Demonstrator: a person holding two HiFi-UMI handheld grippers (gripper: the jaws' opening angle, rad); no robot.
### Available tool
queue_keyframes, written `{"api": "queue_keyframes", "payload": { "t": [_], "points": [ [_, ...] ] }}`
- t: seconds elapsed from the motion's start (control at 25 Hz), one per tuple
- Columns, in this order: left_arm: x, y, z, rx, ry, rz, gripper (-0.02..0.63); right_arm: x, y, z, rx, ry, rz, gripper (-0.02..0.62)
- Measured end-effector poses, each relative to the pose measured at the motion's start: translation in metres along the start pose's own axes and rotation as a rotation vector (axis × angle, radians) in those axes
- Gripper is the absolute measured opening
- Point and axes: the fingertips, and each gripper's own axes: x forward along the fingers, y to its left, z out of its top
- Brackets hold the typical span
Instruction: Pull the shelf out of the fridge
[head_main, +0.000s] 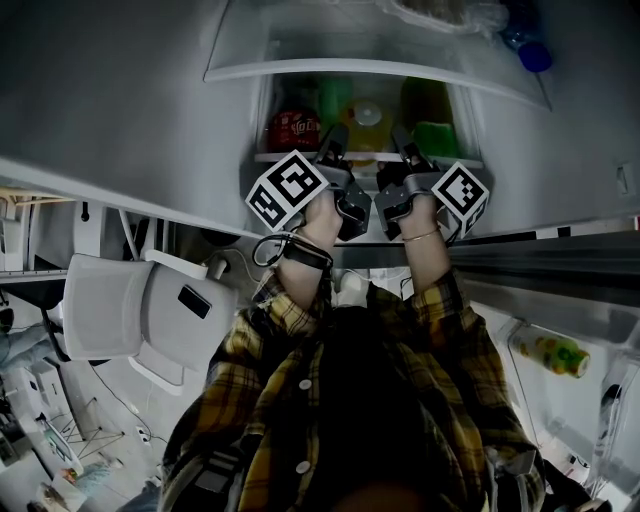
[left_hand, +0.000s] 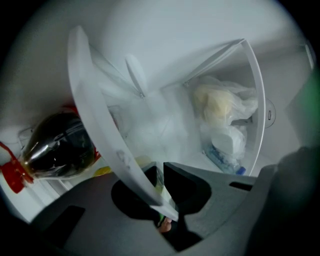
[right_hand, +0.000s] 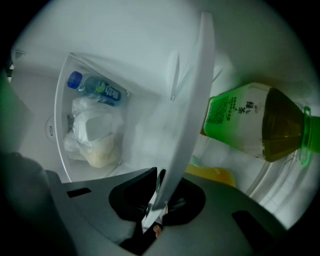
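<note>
Closest to the camera is the person's plaid shirt (head_main: 340, 400), both arms stretched forward into the open fridge (head_main: 150, 90). The left gripper (head_main: 333, 150) and right gripper (head_main: 408, 150) sit side by side, close together, at the front of the shelf (head_main: 365, 158). The shelf itself is in the fridge with stuff sitting on it. In each gripper view the jaws are clamped down on the shelf's white front edge, which runs right between the pads, so both have a solid hold on it. On the left gripper's side there's a dark bottle (left_hand: 60, 147) with a red cap lying on the shelf, and on the right gripper's side a green tea bottle (right_hand: 250, 122). Across the edge from the bottles is a compartment with bagged food (left_hand: 222, 107).
</note>
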Motion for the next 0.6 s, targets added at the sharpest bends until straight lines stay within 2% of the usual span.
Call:
{"api": "queue_keyframes", "payload": {
  "t": [0.6],
  "points": [
    [-0.023, -0.002, -0.014, 0.003, 0.013, -0.004, 0.054, -0.025, 0.001, -0.011, -0.005, 0.019, -0.004, 0.043]
  ]
}}
